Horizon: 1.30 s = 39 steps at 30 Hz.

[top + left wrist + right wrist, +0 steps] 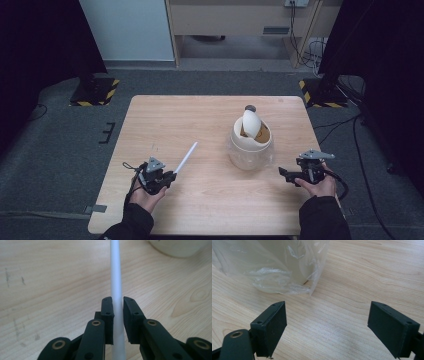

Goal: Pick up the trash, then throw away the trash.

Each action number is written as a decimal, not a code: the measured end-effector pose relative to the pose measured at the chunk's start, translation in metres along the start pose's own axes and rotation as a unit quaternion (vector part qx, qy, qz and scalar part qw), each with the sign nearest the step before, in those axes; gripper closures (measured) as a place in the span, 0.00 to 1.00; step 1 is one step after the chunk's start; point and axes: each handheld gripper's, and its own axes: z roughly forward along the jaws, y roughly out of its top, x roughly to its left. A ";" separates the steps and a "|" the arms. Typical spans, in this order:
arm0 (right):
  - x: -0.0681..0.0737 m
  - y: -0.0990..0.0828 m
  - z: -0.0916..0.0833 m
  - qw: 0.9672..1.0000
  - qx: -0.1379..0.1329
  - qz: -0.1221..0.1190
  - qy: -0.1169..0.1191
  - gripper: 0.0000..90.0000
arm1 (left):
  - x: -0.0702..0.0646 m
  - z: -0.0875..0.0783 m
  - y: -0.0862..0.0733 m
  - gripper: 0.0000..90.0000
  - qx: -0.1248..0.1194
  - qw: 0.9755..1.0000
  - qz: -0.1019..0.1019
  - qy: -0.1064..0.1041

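Left hand-held gripper [169, 176] clenches white tube [186, 157] by its near end, lower left of frame; long overhang may pivot or slip. Right hand-held gripper [285, 173] released beside bagged bin [250, 145].

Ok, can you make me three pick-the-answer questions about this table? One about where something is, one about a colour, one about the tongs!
1. Where is the small bin?
A. between the two hands, farther back
B. on the floor
C. at the table's left edge

2. What colour is the held stick?
A. red
B. white
C. green

3. How are the right tongs?
A. shut on the stick
B. shut on the bag
C. open

Answers: 1 A, the high view shows it there. 2 B, it looks white in the left tongs. 3 C, bare table shows between the jaws.
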 end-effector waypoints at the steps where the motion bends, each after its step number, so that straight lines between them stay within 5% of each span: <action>1: 0.000 0.000 0.000 1.000 -0.001 0.001 0.000 0.17 | 0.000 0.000 0.000 0.87 0.000 1.000 0.000 0.000; 9: -0.001 0.002 -0.002 1.000 -0.014 0.006 0.002 0.17 | 0.002 -0.023 0.008 0.87 -0.069 0.998 -0.011 -0.001; 15: 0.001 0.007 -0.007 0.999 -0.051 0.017 0.010 0.17 | 0.003 -0.039 0.015 0.87 -0.130 0.991 -0.010 -0.002; 22: 0.002 0.014 -0.016 0.996 -0.088 0.025 0.015 0.17 | 0.004 -0.050 0.018 0.87 -0.164 0.986 -0.006 -0.001; 25: 0.004 0.019 -0.021 0.994 -0.105 0.029 0.018 0.17 | 0.003 -0.054 0.021 0.87 -0.179 0.984 -0.005 -0.002; 27: 0.007 0.023 -0.025 0.989 -0.133 0.047 0.033 0.17 | 0.002 -0.054 0.025 0.87 -0.187 0.982 -0.006 -0.005; 39: 0.022 0.048 -0.047 0.978 -0.201 0.035 0.050 0.13 | -0.004 -0.059 0.032 0.87 -0.208 0.978 0.003 -0.017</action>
